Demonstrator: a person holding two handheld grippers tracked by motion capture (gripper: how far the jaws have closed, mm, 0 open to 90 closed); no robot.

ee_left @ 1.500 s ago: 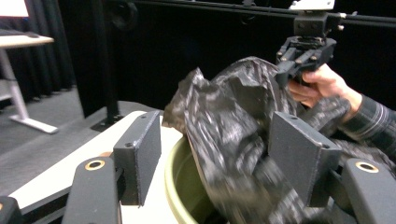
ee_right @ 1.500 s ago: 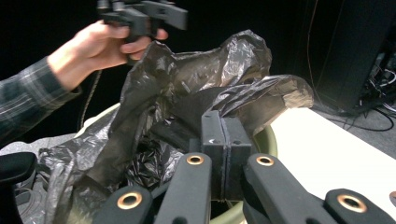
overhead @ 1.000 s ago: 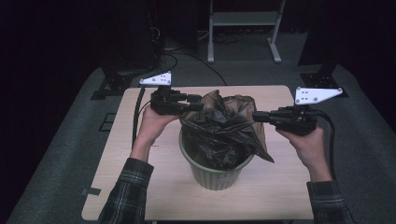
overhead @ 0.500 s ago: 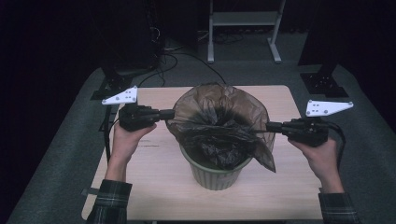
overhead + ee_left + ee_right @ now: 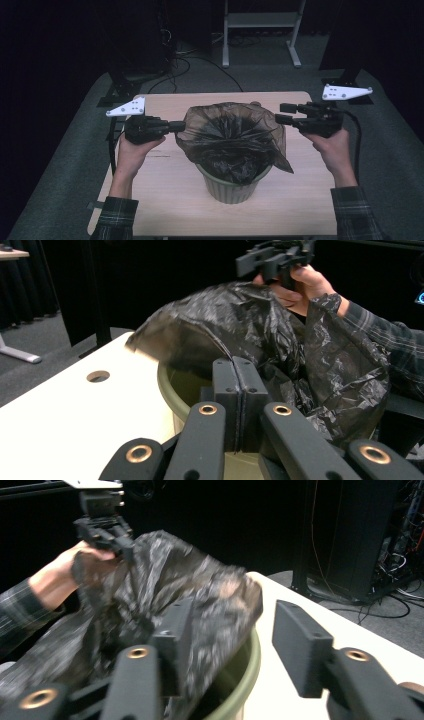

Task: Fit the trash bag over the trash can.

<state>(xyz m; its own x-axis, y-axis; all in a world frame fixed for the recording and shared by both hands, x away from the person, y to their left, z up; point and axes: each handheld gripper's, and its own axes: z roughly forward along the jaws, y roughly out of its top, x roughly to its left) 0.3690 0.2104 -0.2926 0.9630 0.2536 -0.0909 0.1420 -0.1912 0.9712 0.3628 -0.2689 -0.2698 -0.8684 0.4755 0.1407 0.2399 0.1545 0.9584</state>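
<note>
A green bin stands mid-table with a black plastic bag spread over its mouth. My left gripper is shut on the bag's left edge. In the left gripper view the jaws meet with the thin film pinched between them. My right gripper hovers at the bag's far right edge. Its jaws have just been opening. In the right gripper view the bag drapes loosely against the left-hand jaw and no pad presses on it.
The wooden table has a small round hole near one edge. A metal stand and cables lie on the floor behind. A dark equipment rack stands beyond the table's corner.
Both hands moved apart, pulling the bag's mouth wide over the bin. The right gripper then opened, let the bag's edge go and shifted toward the far side.
</note>
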